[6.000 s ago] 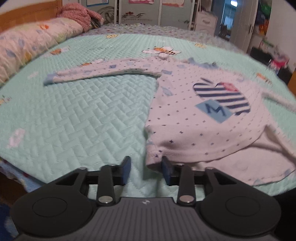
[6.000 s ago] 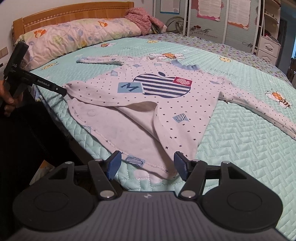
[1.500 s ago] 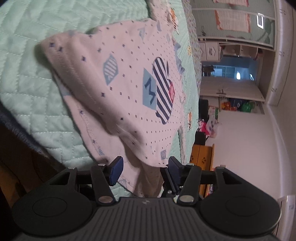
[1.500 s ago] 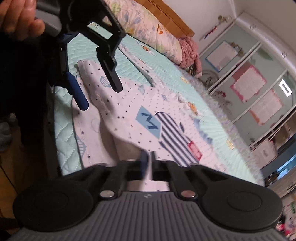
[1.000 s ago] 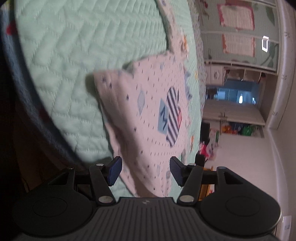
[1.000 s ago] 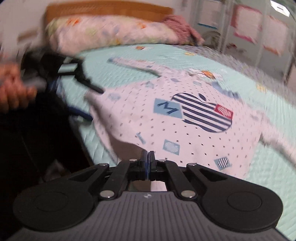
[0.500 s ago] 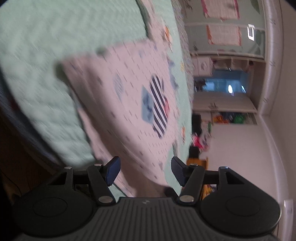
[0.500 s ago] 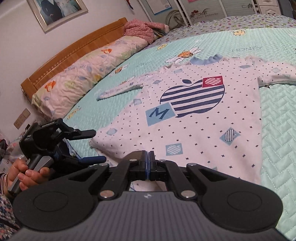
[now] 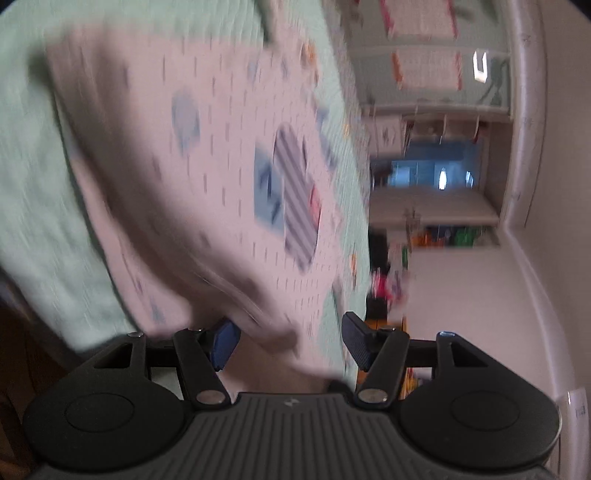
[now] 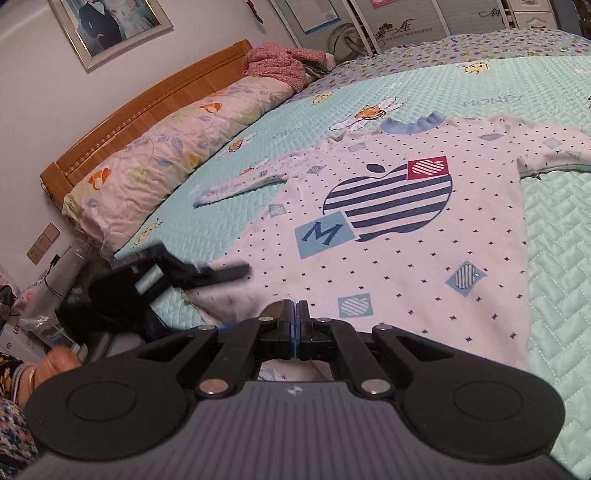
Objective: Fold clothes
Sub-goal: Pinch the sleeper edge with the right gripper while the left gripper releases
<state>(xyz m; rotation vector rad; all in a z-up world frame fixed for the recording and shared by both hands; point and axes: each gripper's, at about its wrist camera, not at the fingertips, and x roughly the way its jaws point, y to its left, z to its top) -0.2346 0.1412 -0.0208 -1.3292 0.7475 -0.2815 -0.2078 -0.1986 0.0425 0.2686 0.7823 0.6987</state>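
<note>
A: Where was the shirt (image 10: 399,236)?

B: Spread front side up on the bed (image 10: 554,229), just ahead of the right tongs (image 10: 296,325), with its hem at their tips. The striped apple print (image 10: 388,206) and the blue M patch (image 10: 323,233) lay farther ahead, the collar (image 10: 413,123) beyond those, and one sleeve ran off to the right.

A: And the right tongs?

B: Closed, pads pressed together. The hem reached right up to them, but I could not tell whether any cloth was pinched between.

A: The left tongs (image 9: 288,341)?

B: Their jaws stood apart. In their own blurred view a fold of the shirt (image 9: 221,184) hung between the blue pads (image 9: 223,341), and neither pad pressed on it. From the right view, the left tongs (image 10: 221,275) sat to the left of the right pair, over the shirt's near left corner, with a hand (image 10: 61,363) on the handle.

A: What lay farther out?

B: A flowered pillow (image 10: 166,155) to the far left, against the headboard (image 10: 147,107), with a pink garment (image 10: 277,66) bunched past it. A framed picture (image 10: 110,26) hung on the wall above.
</note>
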